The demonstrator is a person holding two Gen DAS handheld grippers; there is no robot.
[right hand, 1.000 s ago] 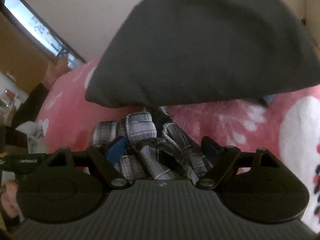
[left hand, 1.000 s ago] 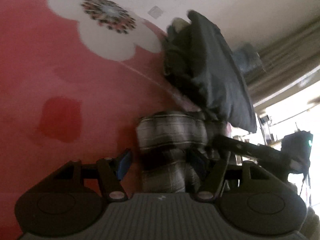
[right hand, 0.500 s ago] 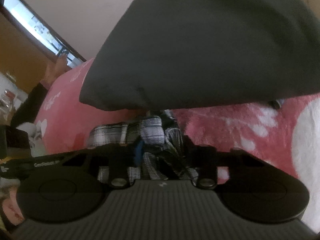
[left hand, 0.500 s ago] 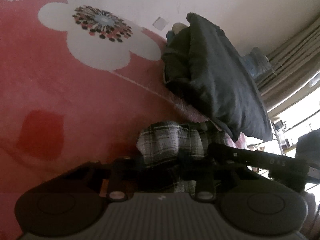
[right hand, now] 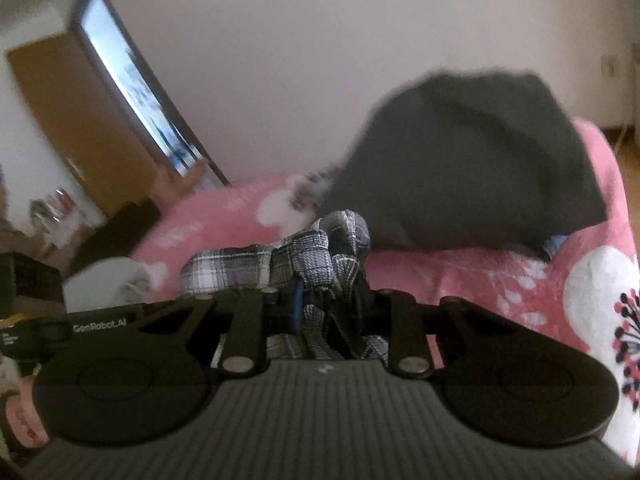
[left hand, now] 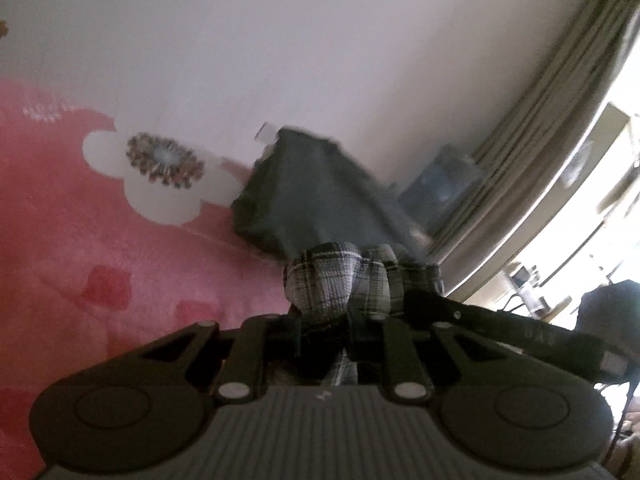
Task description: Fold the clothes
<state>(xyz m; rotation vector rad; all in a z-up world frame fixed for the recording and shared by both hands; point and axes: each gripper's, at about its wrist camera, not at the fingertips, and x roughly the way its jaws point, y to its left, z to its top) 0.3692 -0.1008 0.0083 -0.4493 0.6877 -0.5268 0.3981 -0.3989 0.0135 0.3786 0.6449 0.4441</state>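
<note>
The left gripper's (left hand: 324, 336) fingers (left hand: 290, 330) are closing on a bunch of plaid cloth (left hand: 328, 280), which bulges up between and above them. The right gripper's (right hand: 328, 312) fingers (right hand: 297, 308) are closing as well, pinching another bunch of the same plaid cloth (right hand: 316, 256); folds of it hang down between them toward the gripper body. In the right wrist view the cloth runs from the pinch out to the left as a flatter checked band, raised off the blanket (right hand: 460, 280). In the left wrist view the right gripper's dark body crosses just behind the cloth on the right.

Below and behind the cloth lies a pink blanket (left hand: 80, 240) with large white flowers; one flower (left hand: 160, 176) has a dark dotted centre. On the blanket, just beyond the cloth in both views, sits a dark grey pillow (left hand: 304, 196), which the right wrist view shows as a broad rounded mass (right hand: 472, 160). Something blue peeks out from under its right end there.

Behind the bed is a pale wall (left hand: 280, 40). To the right in the left wrist view hang beige curtains (left hand: 540, 128) beside a bright window. In the right wrist view a brown wooden cabinet (right hand: 72, 120) stands at the left edge with a bright glass panel alongside, both blurred.
</note>
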